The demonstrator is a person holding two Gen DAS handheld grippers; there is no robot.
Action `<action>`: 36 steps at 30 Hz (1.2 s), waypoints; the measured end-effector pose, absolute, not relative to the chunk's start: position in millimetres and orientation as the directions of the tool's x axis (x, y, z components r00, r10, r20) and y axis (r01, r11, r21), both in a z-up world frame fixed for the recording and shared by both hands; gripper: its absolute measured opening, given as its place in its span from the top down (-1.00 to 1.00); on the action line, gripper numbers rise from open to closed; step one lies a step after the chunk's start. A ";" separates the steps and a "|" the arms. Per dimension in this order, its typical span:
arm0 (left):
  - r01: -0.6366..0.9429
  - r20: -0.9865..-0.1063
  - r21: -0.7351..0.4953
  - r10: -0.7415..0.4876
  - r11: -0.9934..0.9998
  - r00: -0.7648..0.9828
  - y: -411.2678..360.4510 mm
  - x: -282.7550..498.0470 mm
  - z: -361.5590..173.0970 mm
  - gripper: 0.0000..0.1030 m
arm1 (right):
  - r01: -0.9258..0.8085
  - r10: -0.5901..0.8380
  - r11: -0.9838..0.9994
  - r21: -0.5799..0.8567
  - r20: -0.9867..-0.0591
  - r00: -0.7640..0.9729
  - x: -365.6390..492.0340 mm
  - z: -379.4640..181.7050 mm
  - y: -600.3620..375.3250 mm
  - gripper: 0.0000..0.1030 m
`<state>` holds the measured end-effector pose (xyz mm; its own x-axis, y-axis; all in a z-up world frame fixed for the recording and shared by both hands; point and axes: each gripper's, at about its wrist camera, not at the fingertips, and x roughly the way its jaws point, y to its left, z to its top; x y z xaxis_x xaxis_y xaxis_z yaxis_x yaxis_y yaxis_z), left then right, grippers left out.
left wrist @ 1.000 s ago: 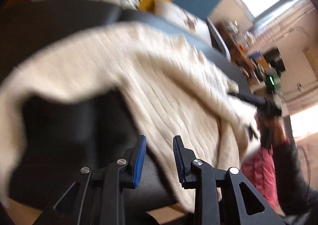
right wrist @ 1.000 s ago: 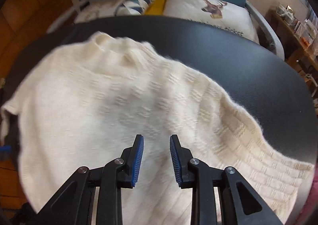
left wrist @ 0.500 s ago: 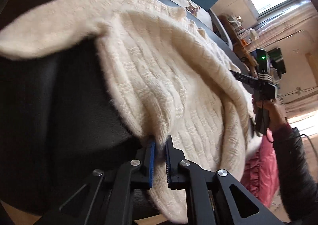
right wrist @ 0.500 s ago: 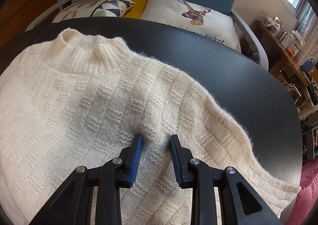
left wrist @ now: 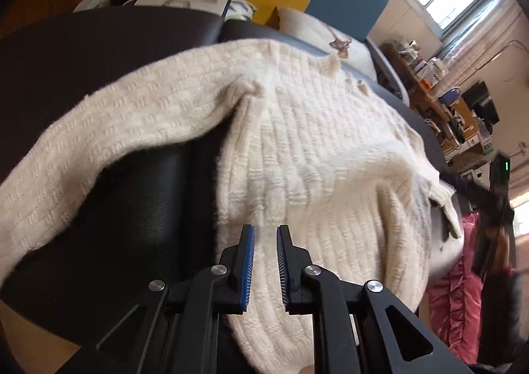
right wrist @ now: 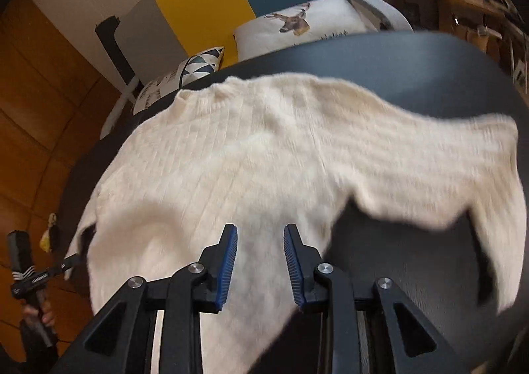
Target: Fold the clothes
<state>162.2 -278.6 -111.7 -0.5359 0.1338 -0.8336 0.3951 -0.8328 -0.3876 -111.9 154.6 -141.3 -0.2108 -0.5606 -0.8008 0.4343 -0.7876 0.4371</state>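
Cream basket-weave knitted sweater (right wrist: 251, 156) lies spread on the round black leather-look table (right wrist: 429, 63), collar at the far side, hem hanging over the near edge toward you, so its long axis runs near to far. Your left gripper (left wrist: 265, 261) hovers just above the near left hem, jaws slightly apart with nothing between them. Your right gripper (right wrist: 260, 261) hangs over the near right body, jaws wider apart and empty. The right sleeve stretches out rightward, closest to your right gripper.
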 end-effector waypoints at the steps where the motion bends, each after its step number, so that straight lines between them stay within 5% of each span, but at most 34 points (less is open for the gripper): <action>1: 0.381 -0.826 -0.393 0.139 -0.837 -0.547 -275.7 164.1 -108.9 0.71 | 0.417 -0.573 -0.779 0.469 -0.802 -0.167 -95.4 -151.2 166.4 0.43; 13: 0.295 -0.840 -0.388 0.203 -0.873 -0.504 -235.3 138.4 -134.3 0.70 | 0.289 -0.740 -0.656 0.697 -0.670 -0.064 -37.4 -215.3 170.8 0.42; 21: 0.311 -0.868 -0.366 0.200 -0.877 -0.455 -226.3 142.1 -158.6 0.56 | 0.280 -0.738 -0.665 0.693 -0.667 -0.103 -26.7 -216.6 163.0 0.49; 23: 0.307 -0.869 -0.365 0.203 -0.879 -0.451 -225.9 141.5 -157.9 0.51 | 0.310 -0.675 -0.721 0.619 -0.729 -0.113 -26.5 -213.5 160.6 0.91; 27: 0.296 -0.874 -0.360 0.209 -0.885 -0.438 -226.0 140.1 -157.5 0.49 | 0.446 -0.510 -0.811 0.378 -0.831 -0.224 -15.2 -189.1 144.9 0.89; 36: 0.217 -0.908 -0.273 0.176 -0.937 -0.381 -214.5 133.1 -159.0 0.49 | 0.520 -0.249 -0.853 0.037 -0.905 -0.345 -27.4 -158.4 162.8 0.90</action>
<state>133.1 -214.5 -159.0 -0.3808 0.1760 -0.9078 0.2171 -0.9373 -0.2728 -27.4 162.8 -158.4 -0.3446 -0.2492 -0.9051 0.5201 -0.8533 0.0369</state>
